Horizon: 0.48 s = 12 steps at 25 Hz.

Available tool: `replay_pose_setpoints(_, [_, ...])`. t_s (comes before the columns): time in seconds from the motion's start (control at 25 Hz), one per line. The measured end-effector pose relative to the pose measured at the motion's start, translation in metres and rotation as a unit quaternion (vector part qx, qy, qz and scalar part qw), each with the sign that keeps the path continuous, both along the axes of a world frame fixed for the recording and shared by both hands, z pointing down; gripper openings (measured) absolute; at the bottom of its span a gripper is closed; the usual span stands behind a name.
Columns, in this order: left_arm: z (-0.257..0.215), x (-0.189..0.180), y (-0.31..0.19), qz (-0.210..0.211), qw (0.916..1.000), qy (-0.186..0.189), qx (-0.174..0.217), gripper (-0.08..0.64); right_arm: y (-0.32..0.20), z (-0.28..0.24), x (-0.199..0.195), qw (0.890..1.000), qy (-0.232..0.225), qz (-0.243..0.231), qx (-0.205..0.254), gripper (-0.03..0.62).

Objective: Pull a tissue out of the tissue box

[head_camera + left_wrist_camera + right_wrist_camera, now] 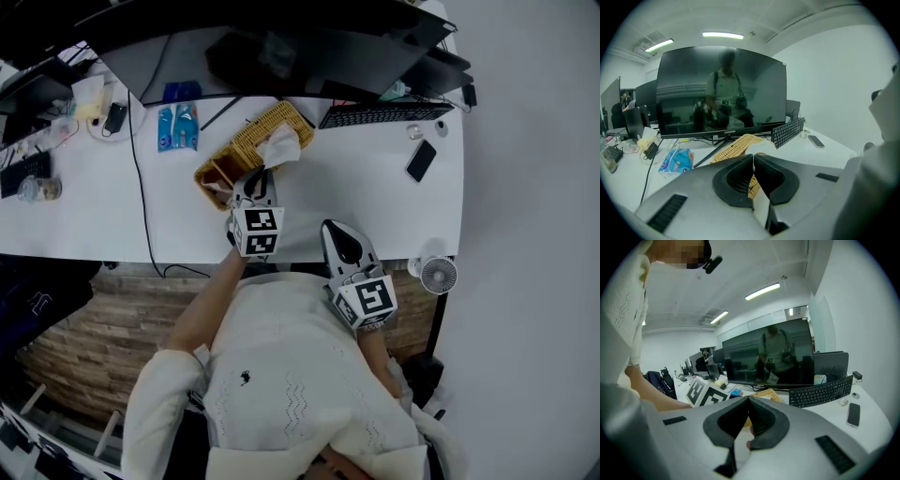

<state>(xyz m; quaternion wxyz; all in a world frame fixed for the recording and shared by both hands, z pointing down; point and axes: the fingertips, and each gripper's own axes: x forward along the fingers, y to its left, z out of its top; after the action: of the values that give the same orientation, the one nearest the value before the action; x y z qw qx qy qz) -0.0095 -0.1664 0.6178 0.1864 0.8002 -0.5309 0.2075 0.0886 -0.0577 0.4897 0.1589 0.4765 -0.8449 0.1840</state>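
Note:
A woven wicker tissue box lies on the white desk, with a white tissue sticking up from its top. My left gripper is shut, its tips at the near end of the box, just short of the tissue; nothing shows between its jaws. In the left gripper view the box and tissue sit right behind the closed tips. My right gripper hovers shut and empty over the desk's front edge, to the right of the box.
A large monitor stands behind the box, a black keyboard to its right. A phone lies far right, a blue packet left, a black cable crosses the desk. A small fan stands beyond the front right corner.

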Motion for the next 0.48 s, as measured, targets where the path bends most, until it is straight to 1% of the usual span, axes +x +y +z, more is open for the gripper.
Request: replay_pose_setpoints(0.48, [-0.0036, 0.0019, 0.0103, 0.004, 1.0000, -0.006, 0.002, 0.014, 0.0087, 0.0020, 0.0000, 1.000, 0.001, -0.009, 0.001, 0.002])
